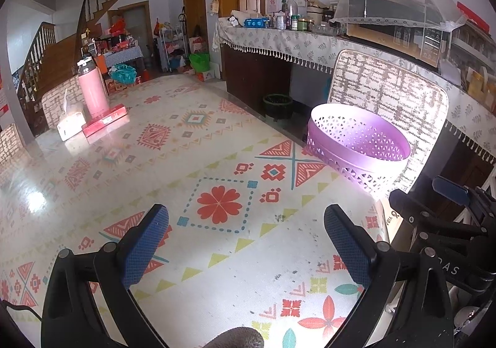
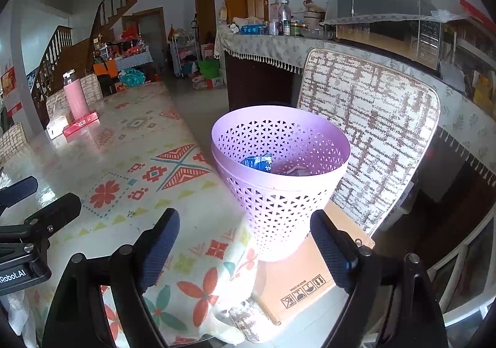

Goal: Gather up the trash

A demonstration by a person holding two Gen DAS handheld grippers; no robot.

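Observation:
A purple perforated waste basket [image 2: 280, 168] stands on a cardboard box [image 2: 297, 279] beside the table's right edge; it also shows in the left wrist view [image 1: 359, 146]. Inside lie a blue wrapper [image 2: 259, 162] and other crumpled trash. My right gripper [image 2: 245, 242] is open and empty, just in front of the basket's base. My left gripper [image 1: 246, 233] is open and empty above the patterned tablecloth [image 1: 217, 202]. The right gripper's body shows at the right edge of the left wrist view [image 1: 449, 224].
A pink bottle [image 1: 93, 90], a red box [image 1: 105, 124] and a white tissue pack [image 1: 69, 124] sit at the table's far left. A cushioned chair [image 2: 372, 137] stands behind the basket. A cluttered sideboard [image 1: 294, 37] lines the wall.

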